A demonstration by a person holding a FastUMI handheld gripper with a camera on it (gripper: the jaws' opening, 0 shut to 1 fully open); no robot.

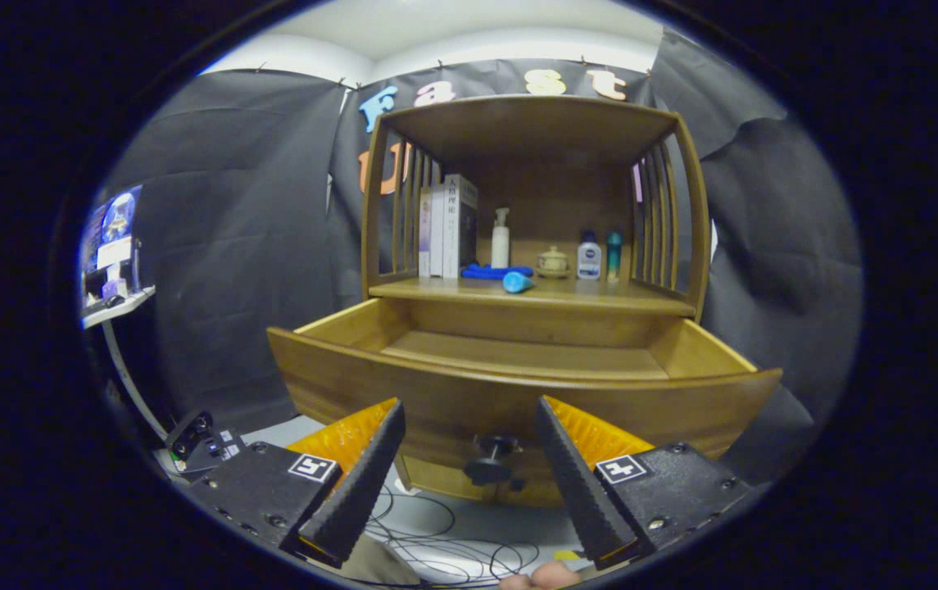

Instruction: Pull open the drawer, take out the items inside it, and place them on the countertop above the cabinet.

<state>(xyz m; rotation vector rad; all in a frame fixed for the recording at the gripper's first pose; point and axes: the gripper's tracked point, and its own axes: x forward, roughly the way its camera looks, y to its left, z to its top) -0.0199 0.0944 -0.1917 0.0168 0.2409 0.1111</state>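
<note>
The wooden cabinet's drawer stands pulled out toward me, and the part of its floor that I can see is bare. Its dark round knob sits on the drawer front, low between my fingers. My gripper is open, one finger on each side of the knob, touching nothing. On the countertop above the drawer lie a blue cloth and a small light-blue item near the front edge.
Further back on the countertop stand books, a white spray bottle, a small lidded pot, a white bottle and a teal bottle. Slatted sides and a top board enclose it. Cables lie on the floor below; a side shelf stands off to the left.
</note>
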